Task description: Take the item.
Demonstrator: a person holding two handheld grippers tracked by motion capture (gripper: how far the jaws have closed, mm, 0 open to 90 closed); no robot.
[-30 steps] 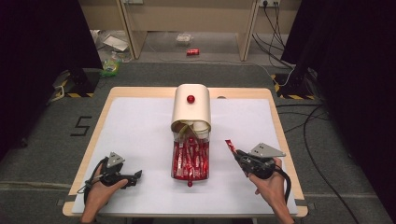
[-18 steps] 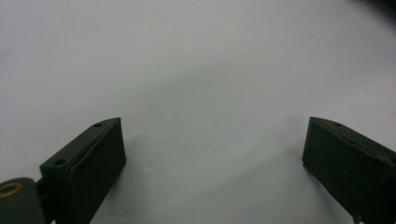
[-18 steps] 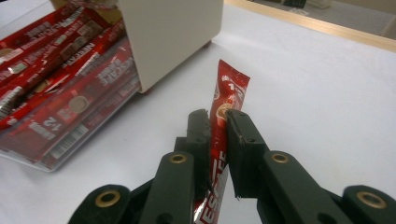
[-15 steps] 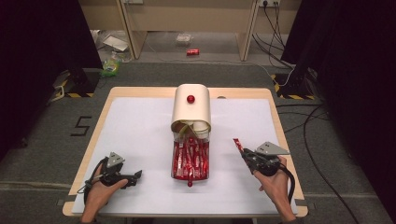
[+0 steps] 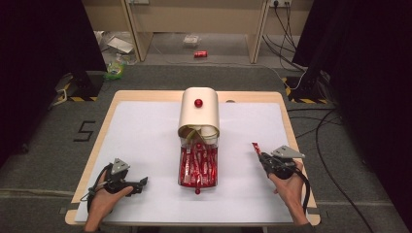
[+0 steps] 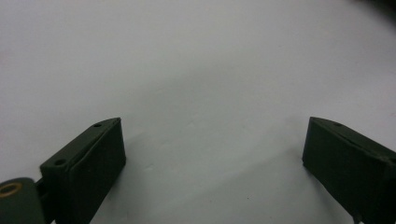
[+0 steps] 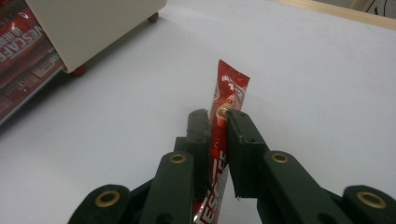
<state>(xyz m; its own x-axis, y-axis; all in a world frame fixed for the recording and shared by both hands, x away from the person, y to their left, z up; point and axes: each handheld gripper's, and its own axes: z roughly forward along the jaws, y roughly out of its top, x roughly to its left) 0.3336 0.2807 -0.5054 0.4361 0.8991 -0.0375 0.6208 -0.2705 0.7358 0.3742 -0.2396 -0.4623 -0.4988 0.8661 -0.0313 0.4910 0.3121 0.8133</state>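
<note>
A cream box (image 5: 198,111) with a red knob stands at the table's middle, its clear drawer (image 5: 198,167) pulled toward me and full of several red coffee sachets. My right gripper (image 5: 262,156) is at the right, shut on one red sachet (image 7: 224,121) that sticks out past the jaws; in the high view the red sachet (image 5: 255,147) points away and to the left. The box corner (image 7: 93,32) shows at the upper left of the right gripper view. My left gripper (image 5: 143,181) rests near the front left, its jaws wide apart over bare white table (image 6: 201,70), nothing between them.
The white mat (image 5: 141,141) covers a wooden table (image 5: 104,121). Cables (image 5: 320,131) trail on the floor at the right. Litter and a red can (image 5: 200,54) lie on the floor beyond the table, near wooden furniture.
My right gripper with the sachet has moved right and down toward the table, away from the drawer. The left gripper has stayed where it was.
</note>
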